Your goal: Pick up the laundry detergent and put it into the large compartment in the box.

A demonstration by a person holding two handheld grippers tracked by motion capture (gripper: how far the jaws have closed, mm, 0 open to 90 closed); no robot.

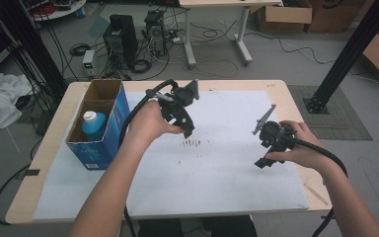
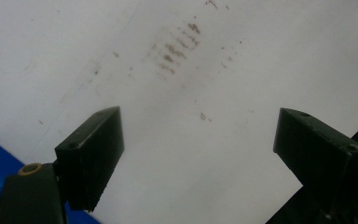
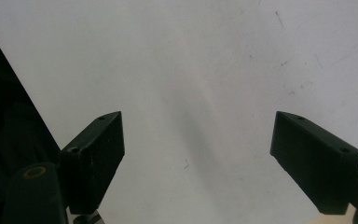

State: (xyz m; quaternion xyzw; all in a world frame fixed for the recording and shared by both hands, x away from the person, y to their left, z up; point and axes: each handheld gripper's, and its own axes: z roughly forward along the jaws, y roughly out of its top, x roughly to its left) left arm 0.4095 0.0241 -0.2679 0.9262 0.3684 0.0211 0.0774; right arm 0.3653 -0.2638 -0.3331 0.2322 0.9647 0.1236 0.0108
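My left gripper [image 1: 186, 129] is held above the middle of the white sheet [image 1: 217, 177], just right of a blue carton [image 1: 109, 129]. Its jaws stand wide apart in the left gripper view [image 2: 198, 126], with nothing between them and brown smudges [image 2: 177, 46] on the sheet below. My right gripper [image 1: 264, 162] hovers low over the sheet's right side. In the right gripper view [image 3: 198, 126] its jaws are also open and empty over bare white paper.
The open-topped blue carton holds a blue bottle with a white cap [image 1: 93, 123] at the table's left. The wooden table edge [image 1: 321, 197] shows past the sheet. Cables, computer cases [image 1: 121, 37] and cardboard boxes lie on the floor beyond.
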